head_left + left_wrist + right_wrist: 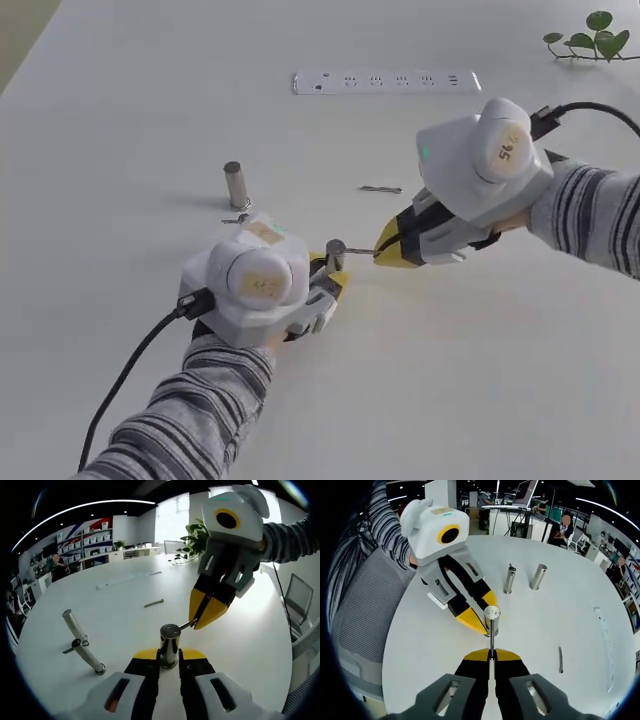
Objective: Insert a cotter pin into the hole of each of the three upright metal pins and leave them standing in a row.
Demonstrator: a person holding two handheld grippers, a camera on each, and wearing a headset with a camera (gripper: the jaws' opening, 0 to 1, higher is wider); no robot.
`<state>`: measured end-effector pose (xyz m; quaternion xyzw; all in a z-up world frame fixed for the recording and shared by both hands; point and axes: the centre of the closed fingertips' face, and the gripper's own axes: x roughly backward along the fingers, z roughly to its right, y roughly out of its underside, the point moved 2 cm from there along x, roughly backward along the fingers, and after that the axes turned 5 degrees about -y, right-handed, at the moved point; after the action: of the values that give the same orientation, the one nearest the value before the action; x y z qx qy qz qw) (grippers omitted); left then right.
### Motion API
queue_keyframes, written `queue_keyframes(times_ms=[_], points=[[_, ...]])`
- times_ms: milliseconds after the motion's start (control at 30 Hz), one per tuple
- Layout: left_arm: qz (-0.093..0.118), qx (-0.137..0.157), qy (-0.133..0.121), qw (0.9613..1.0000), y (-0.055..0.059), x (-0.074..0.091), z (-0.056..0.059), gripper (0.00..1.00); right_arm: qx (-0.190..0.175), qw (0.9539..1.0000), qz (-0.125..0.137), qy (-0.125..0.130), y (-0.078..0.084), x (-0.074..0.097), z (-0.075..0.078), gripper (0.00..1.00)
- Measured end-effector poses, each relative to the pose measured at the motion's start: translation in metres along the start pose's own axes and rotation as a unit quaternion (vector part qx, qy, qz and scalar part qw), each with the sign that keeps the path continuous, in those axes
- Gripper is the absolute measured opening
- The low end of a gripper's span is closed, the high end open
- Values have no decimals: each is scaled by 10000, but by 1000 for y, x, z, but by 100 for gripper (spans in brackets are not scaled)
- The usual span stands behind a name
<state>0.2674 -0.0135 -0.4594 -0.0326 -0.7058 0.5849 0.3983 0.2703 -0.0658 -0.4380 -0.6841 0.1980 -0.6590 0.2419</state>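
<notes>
I am working on what looks like the second of the three pins, so I judge the task as about halfway. My left claw [170, 656] is closing firmly on the lower part of a metal pin [170, 642] and is holding it upright on the desk [470, 380], around the middle of it. My right claw [491, 655] is pinching a cotter pin [491, 639] with the jaws almost together, and its free end is touching the upper part of this metal pin; I cannot tell if it is already entering the hole. Further toward the left edge of the desk, a second metal pin [509, 579] is standing and seems to be carrying a cotter pin through its top, while a third metal pin [538, 576] is standing just beside it and looks bare. A spare cotter pin [381, 189] is lying flat toward the far edge, before the power strip [385, 82]. The bare pin is waiting for it, I think.
</notes>
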Motion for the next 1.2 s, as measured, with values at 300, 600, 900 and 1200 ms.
queue_keyframes(times_ms=[300,600,900,1200], points=[[0,96,-14,10000,0,-2,0,10,-25,10000,-63,-7,-3,1,0,0],[4,94,-52,9999,1,-3,0,10,-43,10000,-40,1,-9,-3,3,0],[8,126,-32,9999,2,-3,0,10,-87,10000,15,40,-18,-7,1,0],[26,166,-36,9999,2,-2,0,10,-64,9997,212,105,-24,-10,3,0]])
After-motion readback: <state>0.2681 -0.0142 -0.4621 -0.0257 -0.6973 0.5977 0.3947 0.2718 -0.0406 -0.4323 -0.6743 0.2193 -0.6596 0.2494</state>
